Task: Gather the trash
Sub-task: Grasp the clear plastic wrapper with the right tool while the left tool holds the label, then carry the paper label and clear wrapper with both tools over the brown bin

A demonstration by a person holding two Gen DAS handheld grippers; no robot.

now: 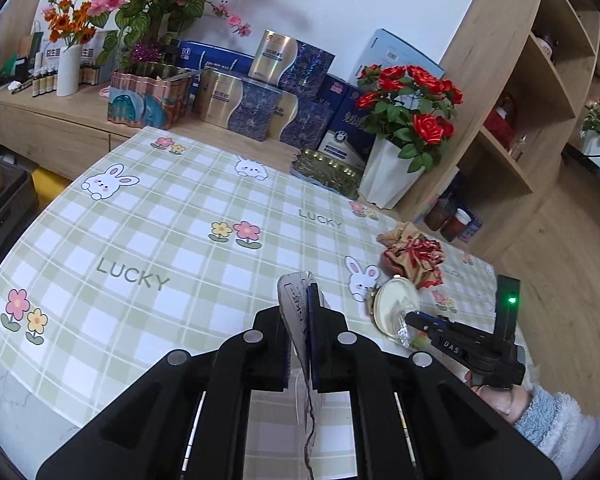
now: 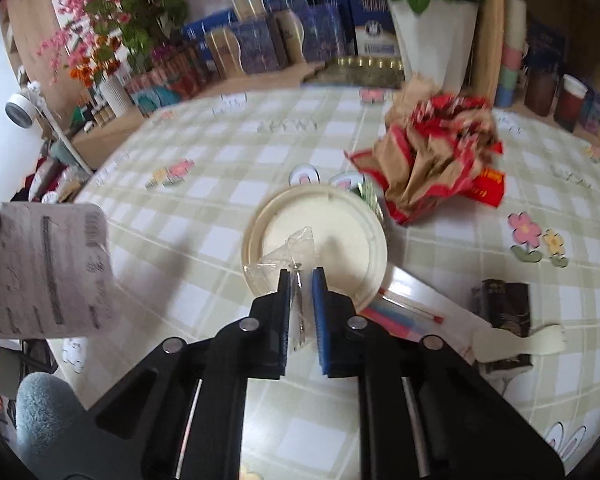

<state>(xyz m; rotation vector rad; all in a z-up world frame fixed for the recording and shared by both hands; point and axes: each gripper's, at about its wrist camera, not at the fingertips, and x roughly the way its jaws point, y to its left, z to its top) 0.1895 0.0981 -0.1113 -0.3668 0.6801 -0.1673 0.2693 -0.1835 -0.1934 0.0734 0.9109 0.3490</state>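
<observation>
My left gripper (image 1: 302,312) is shut on a grey printed packet (image 1: 296,308) and holds it above the checked tablecloth; the same packet shows at the left of the right wrist view (image 2: 48,268). My right gripper (image 2: 301,276) is shut on a clear plastic wrapper (image 2: 288,256) just over a round cream lid (image 2: 320,240). In the left wrist view the right gripper (image 1: 414,318) is at the lid (image 1: 394,304). A crumpled brown and red paper bag (image 2: 432,156) lies beyond the lid, also seen in the left wrist view (image 1: 414,258).
A dark packet (image 2: 502,312) with a cream plastic spoon (image 2: 516,344) and a pink and blue straw wrapper (image 2: 400,316) lie right of the lid. A white pot of red roses (image 1: 392,176), boxes (image 1: 256,108) and a wooden shelf (image 1: 512,120) stand behind the table.
</observation>
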